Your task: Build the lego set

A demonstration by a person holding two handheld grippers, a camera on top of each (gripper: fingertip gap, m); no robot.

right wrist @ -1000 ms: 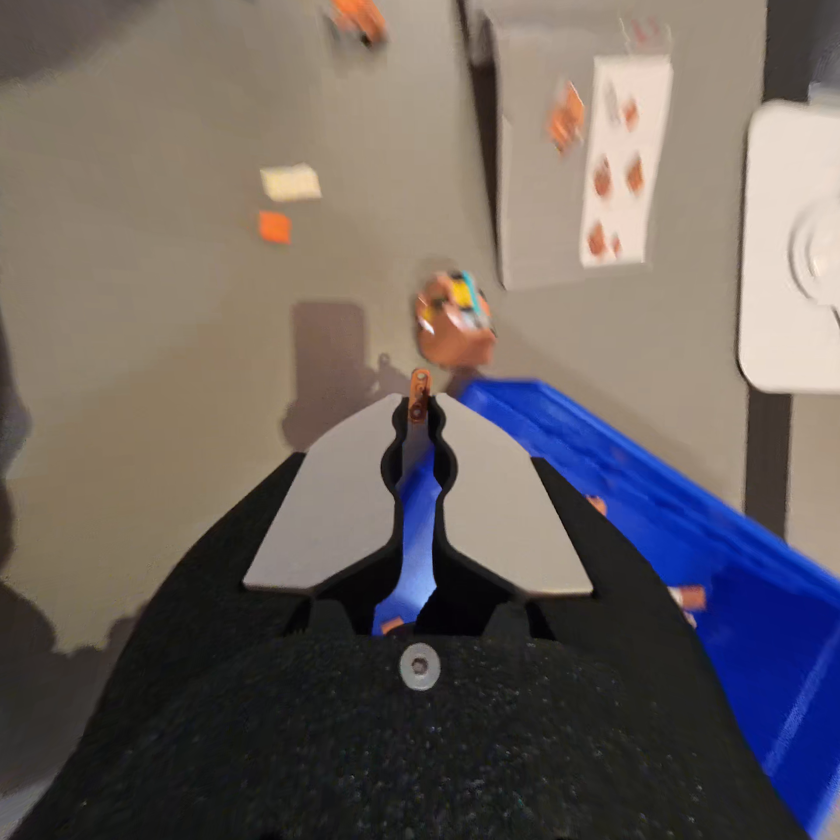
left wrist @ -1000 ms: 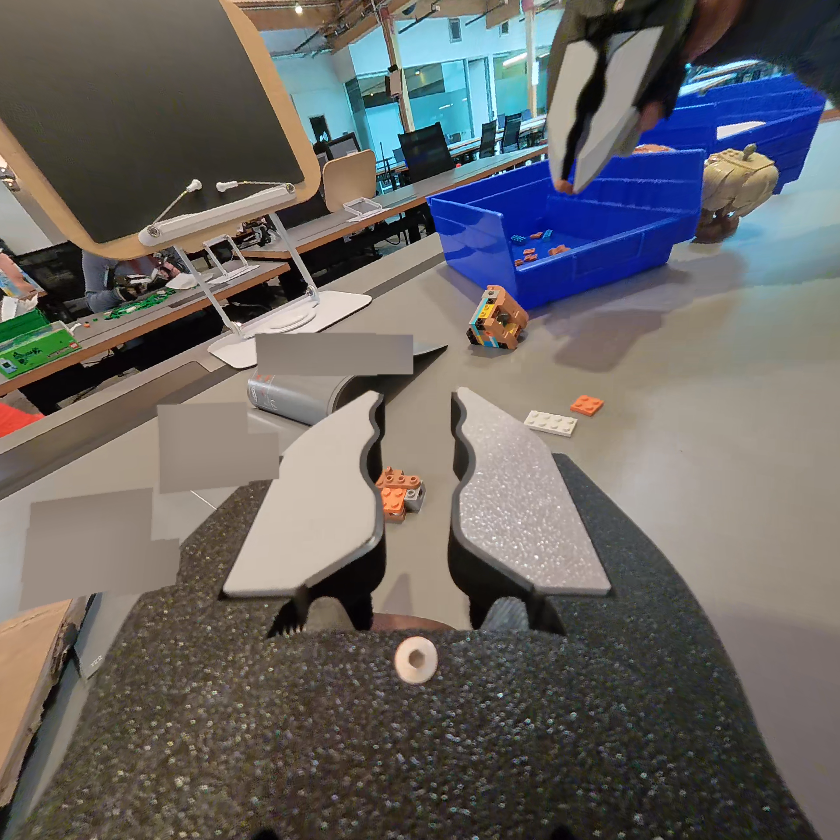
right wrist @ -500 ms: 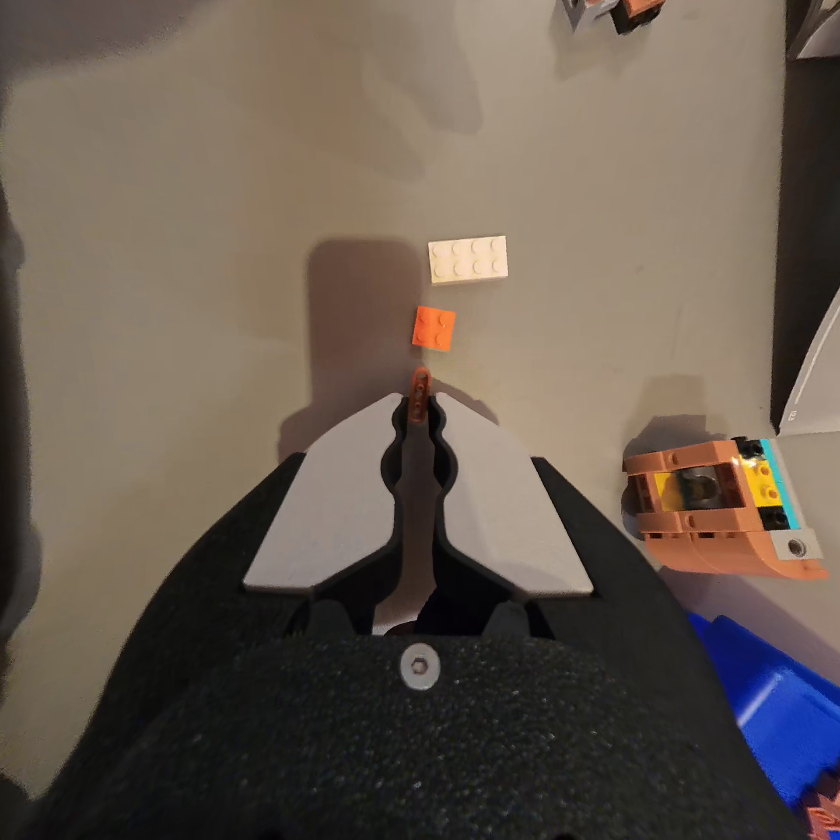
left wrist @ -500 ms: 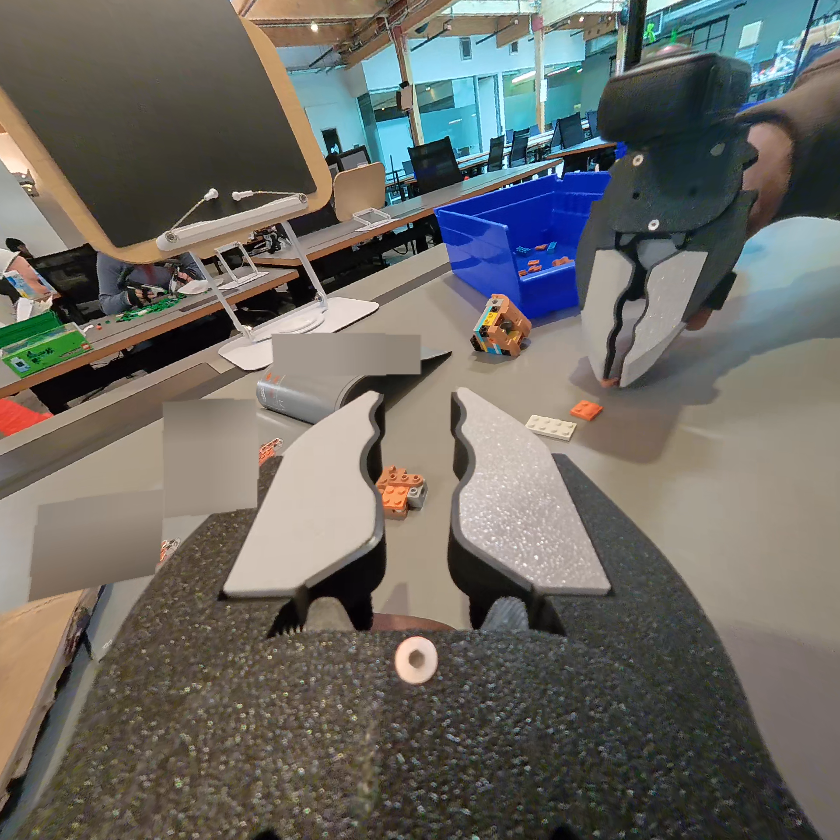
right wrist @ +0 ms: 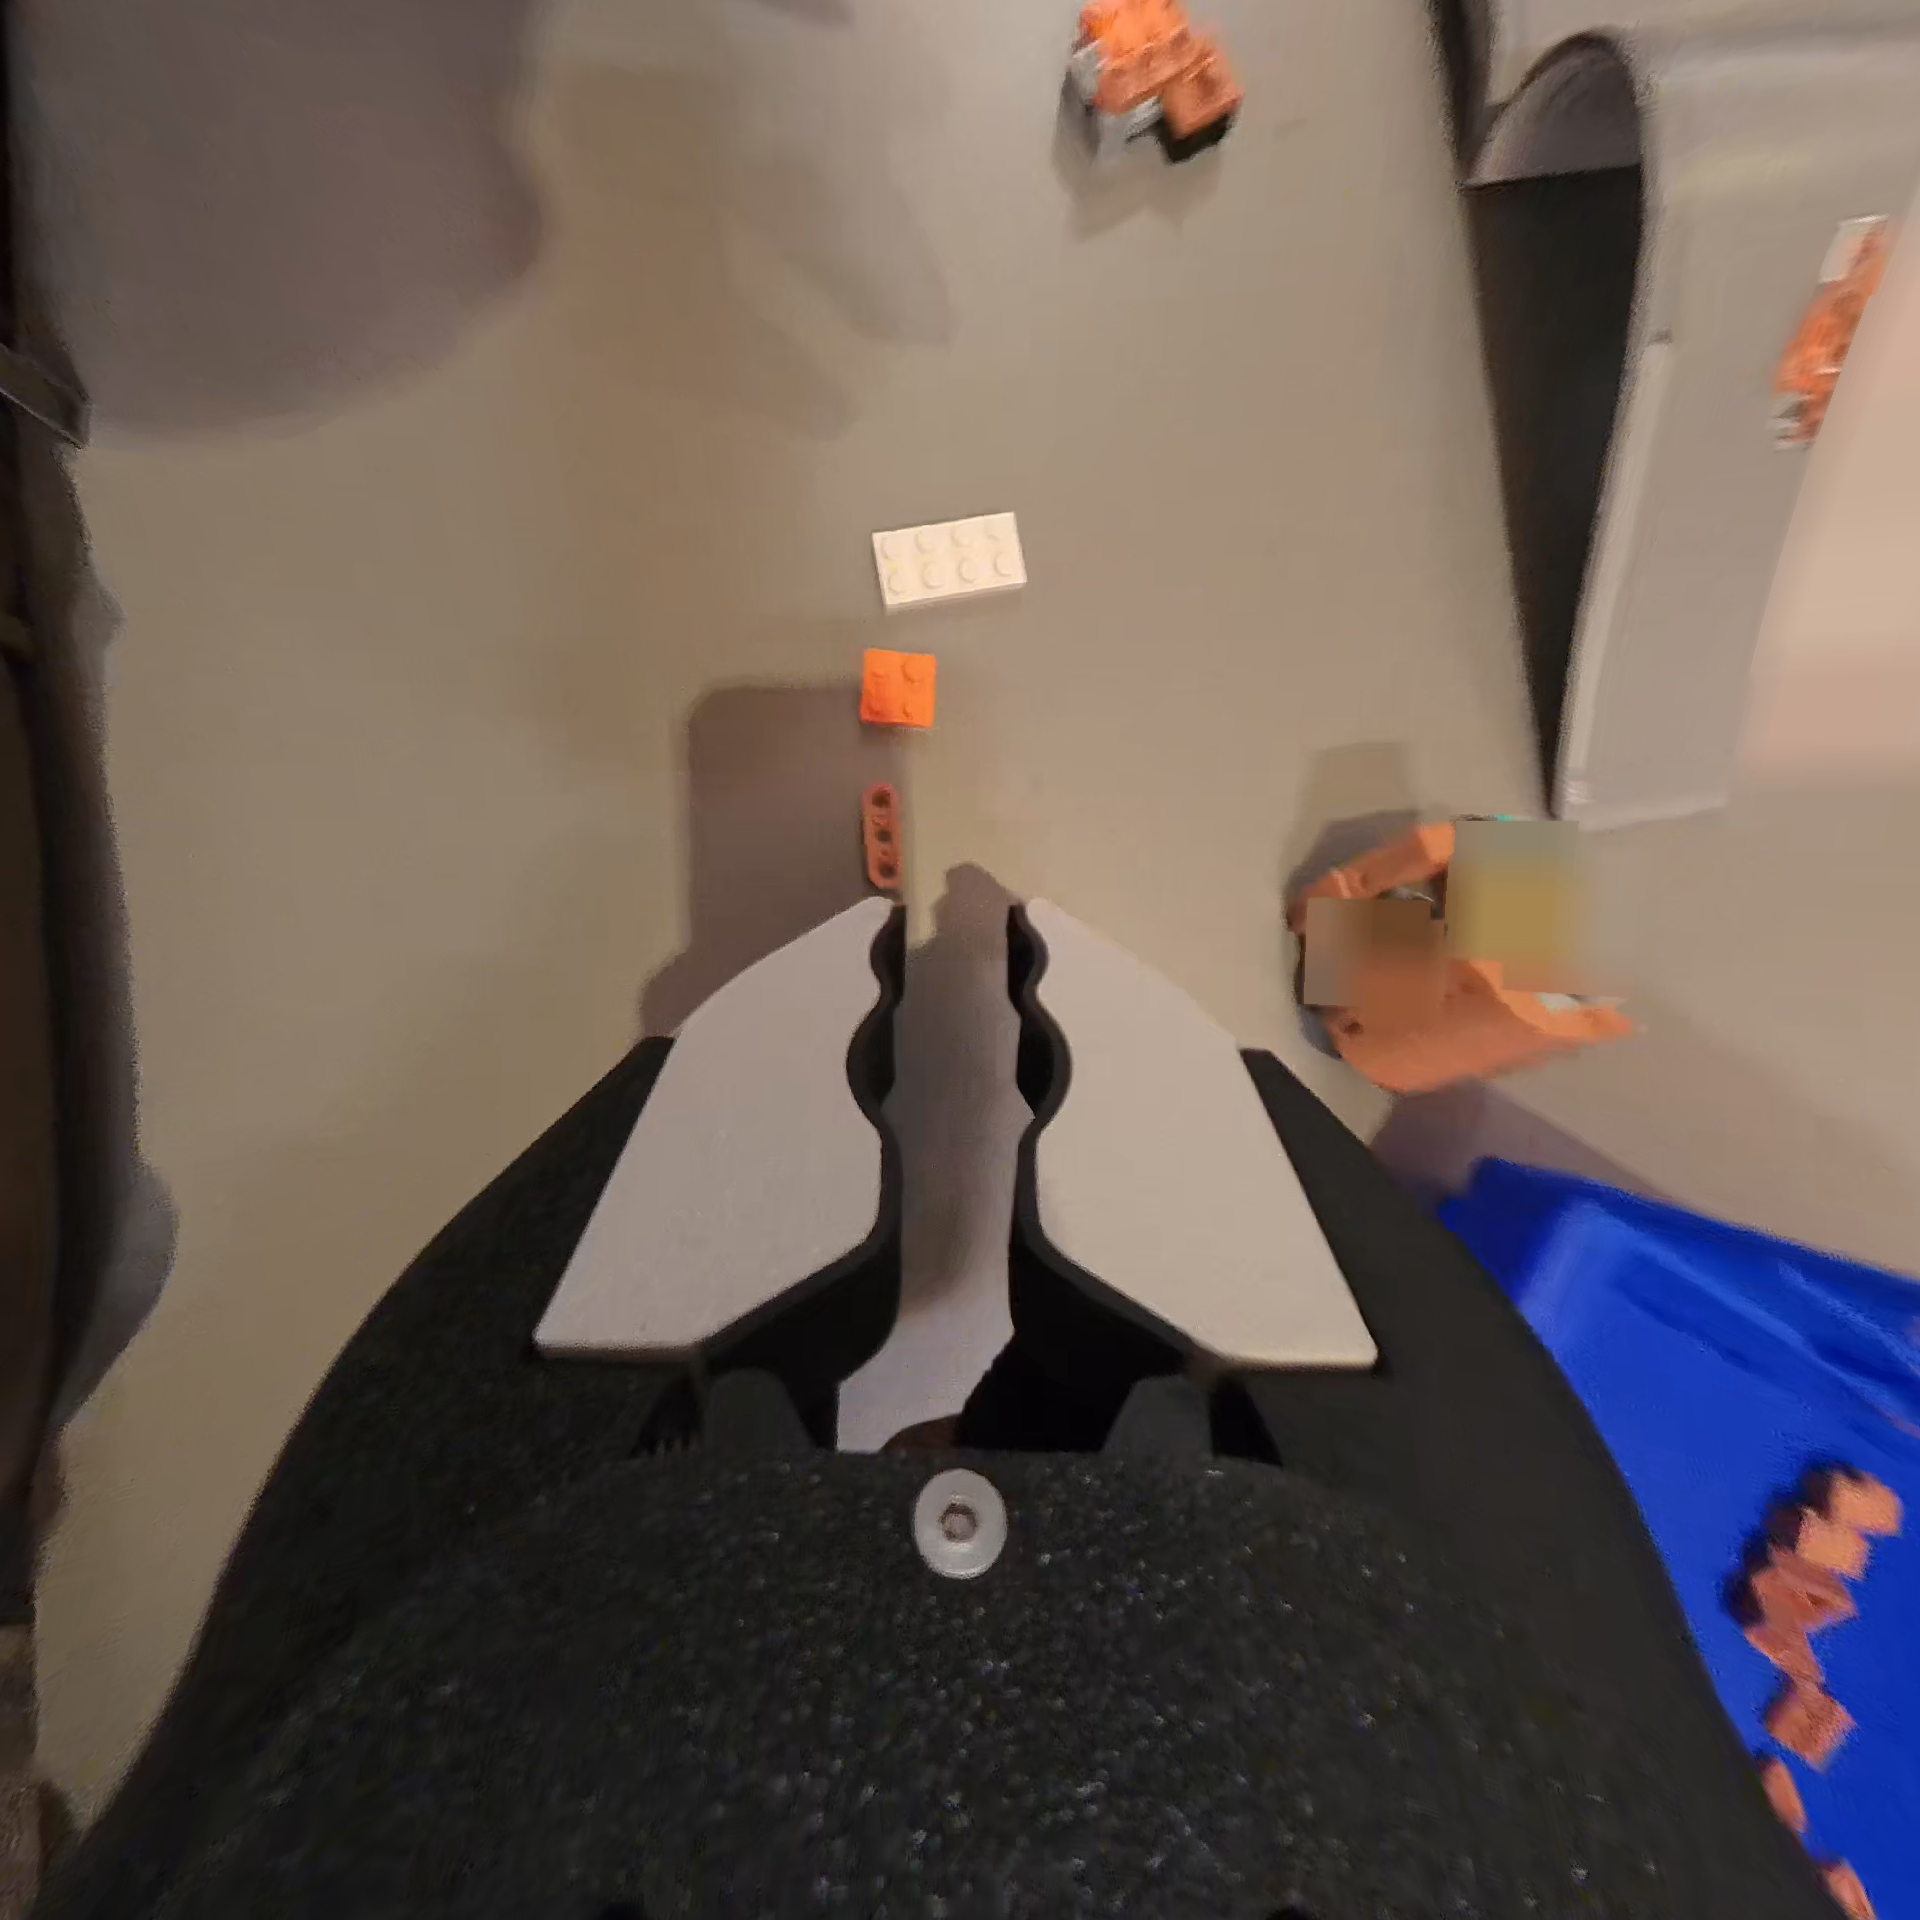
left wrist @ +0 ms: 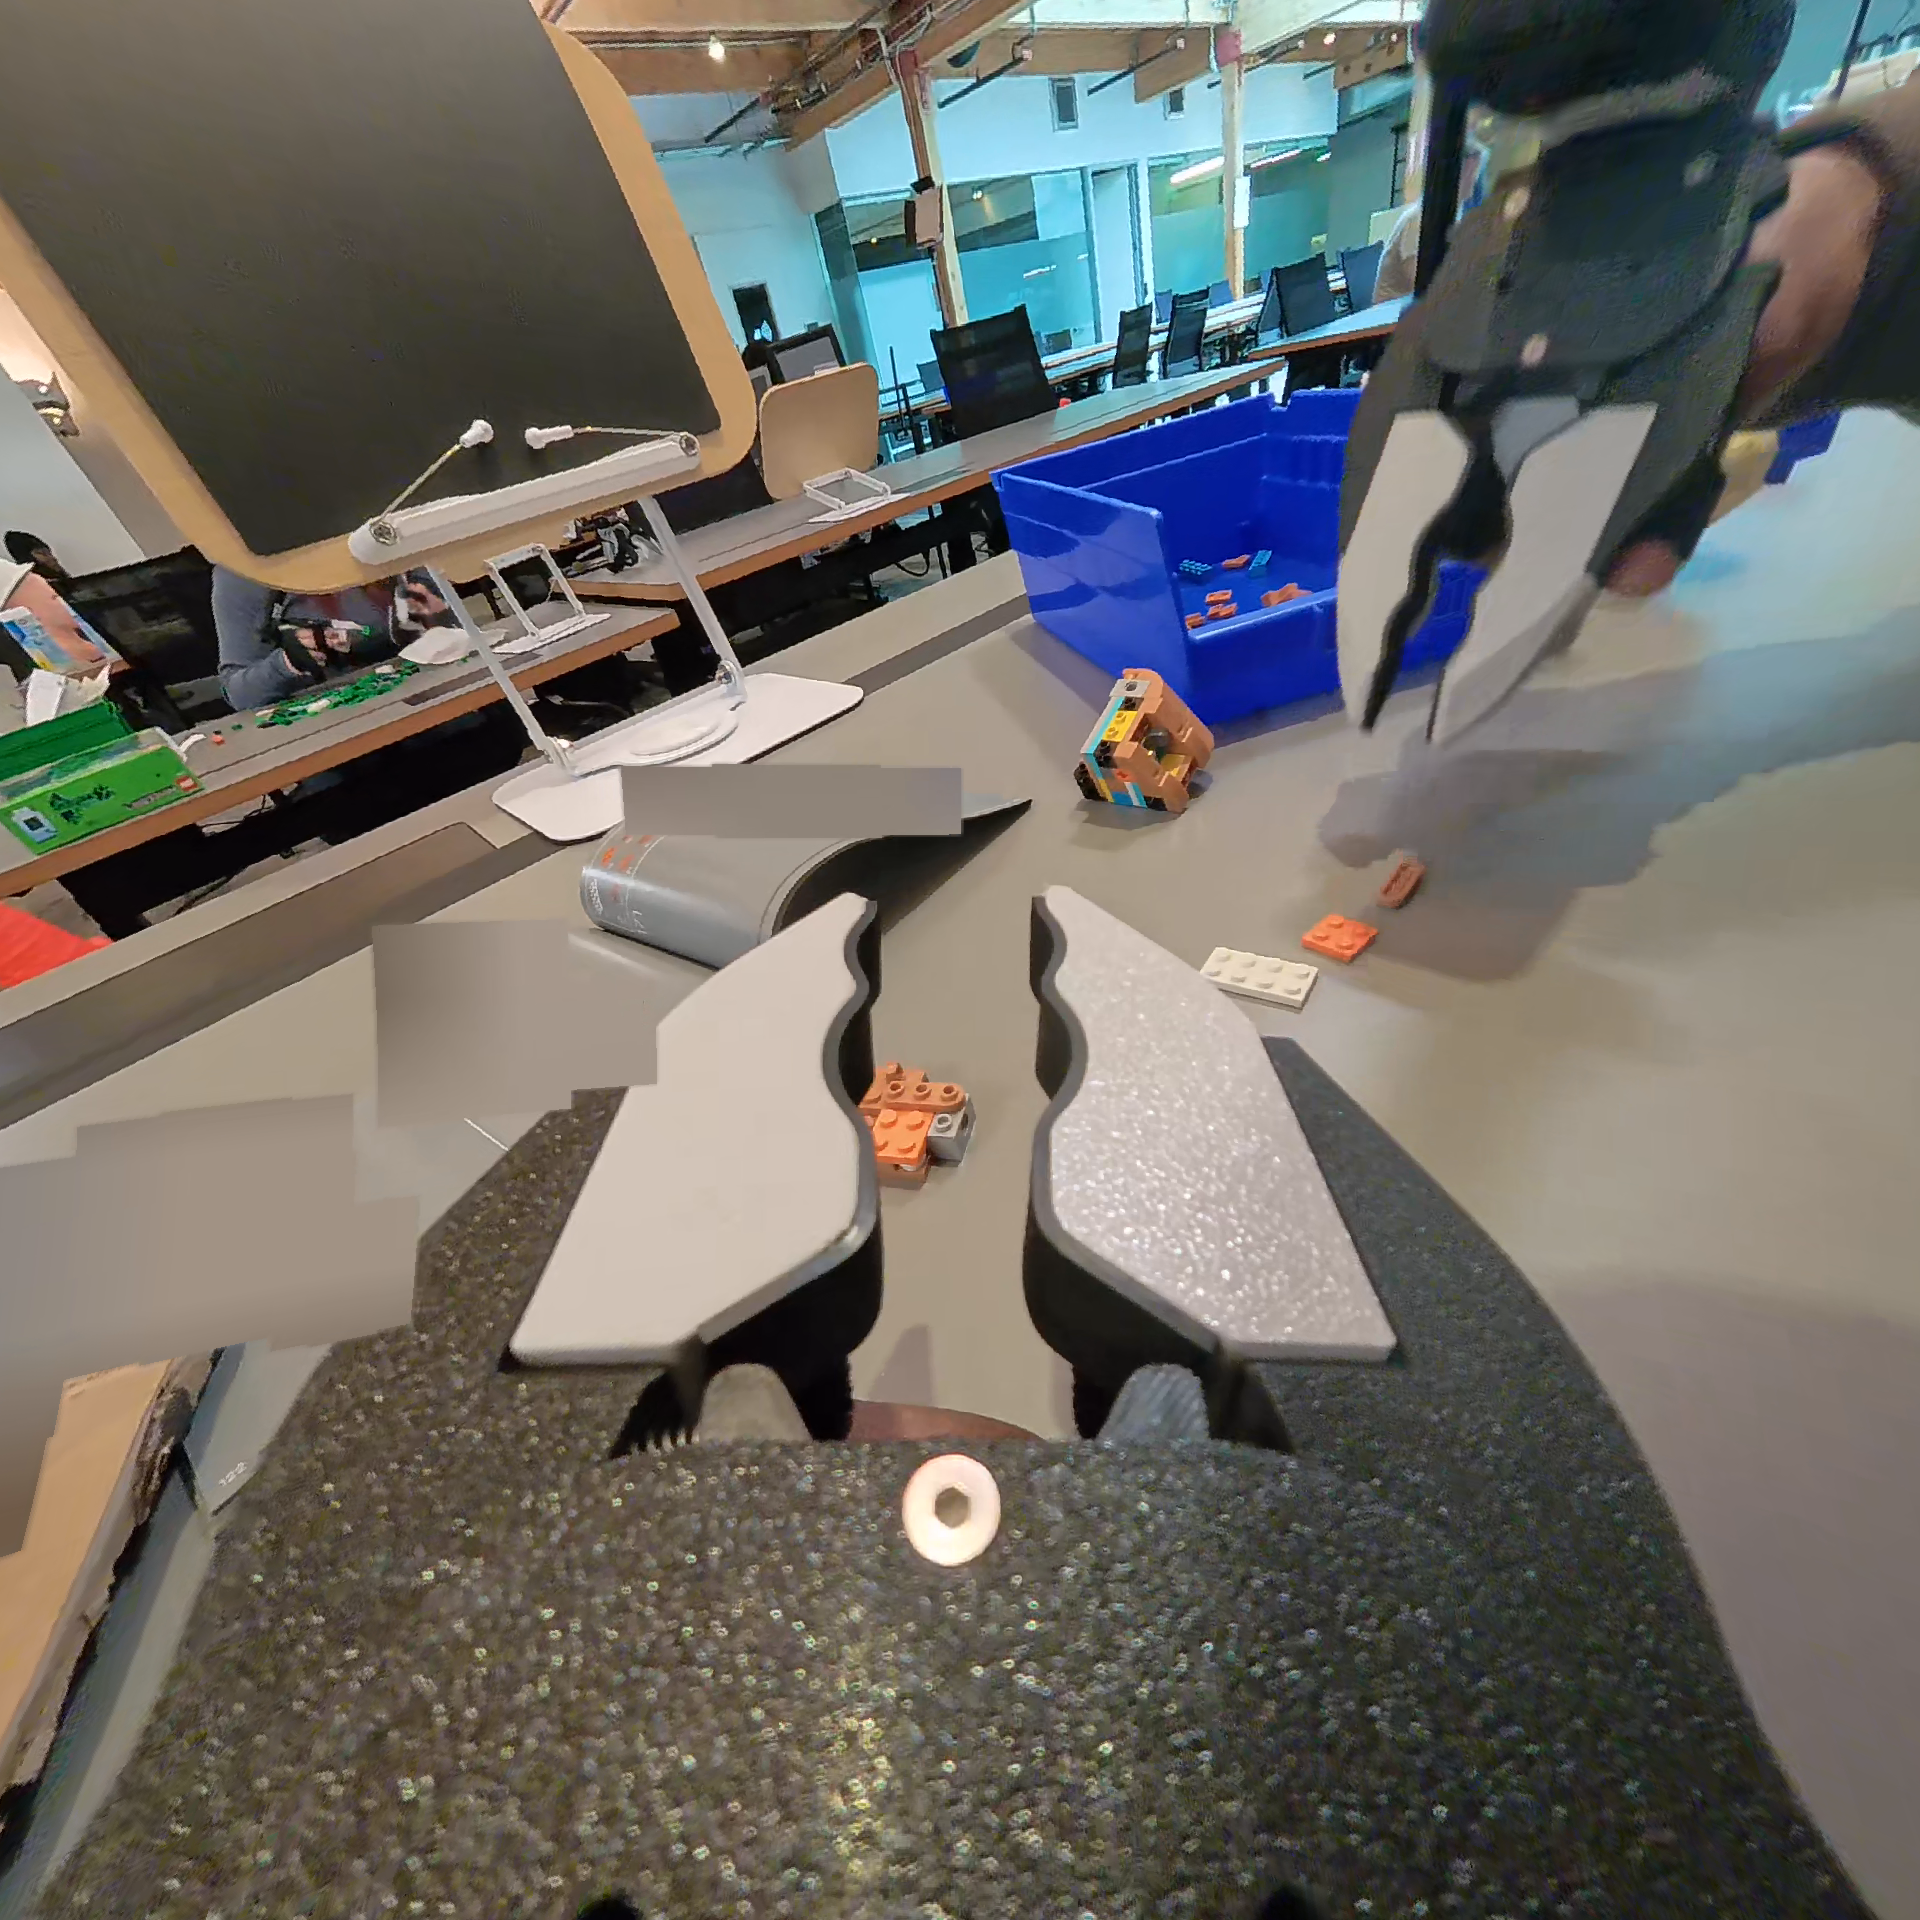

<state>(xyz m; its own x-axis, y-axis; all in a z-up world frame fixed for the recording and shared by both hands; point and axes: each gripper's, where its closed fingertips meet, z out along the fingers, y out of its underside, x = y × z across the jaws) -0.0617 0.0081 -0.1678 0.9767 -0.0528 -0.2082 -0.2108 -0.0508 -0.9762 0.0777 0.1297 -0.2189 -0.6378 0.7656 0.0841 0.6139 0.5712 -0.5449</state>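
Observation:
My left gripper (left wrist: pixel 951 914) is open and empty, low over a small orange and grey brick cluster (left wrist: pixel 914 1120) that lies between its fingers. My right gripper (right wrist: pixel 956 909) is open and empty above the table; it also shows in the left wrist view (left wrist: pixel 1403 717), blurred. A thin brown piece with holes (right wrist: pixel 883 836) lies on the table just ahead of its tips, also in the left wrist view (left wrist: pixel 1400 883). Beyond it lie an orange 2x2 plate (right wrist: pixel 900 686) (left wrist: pixel 1340 935) and a white 2x4 plate (right wrist: pixel 948 556) (left wrist: pixel 1259 977). A brown, yellow and teal sub-assembly (left wrist: pixel 1143 743) (right wrist: pixel 1455 977) lies near the bin.
A blue bin (left wrist: pixel 1101 582) (right wrist: pixel 1683 1351) holds several loose orange and blue bricks. An open grey instruction booklet (left wrist: pixel 727 883) (right wrist: pixel 1621 520) lies at the back. A tablet on a white stand (left wrist: pixel 675 727) rises behind it. A cardboard edge (left wrist: pixel 62 1538) sits at the near left. The tips of one gripper are about 20 centimetres away from the tips of the other. It is some 7 centimetres from my right tips to the orange 2x2 plate (right wrist: pixel 900 686). The left camera catches it too, in the left wrist view (left wrist: pixel 1340 934).
My right gripper opened and let go of the thin brown piece, which now lies on the table by the orange plate; the gripper has lifted. My left gripper has not moved.

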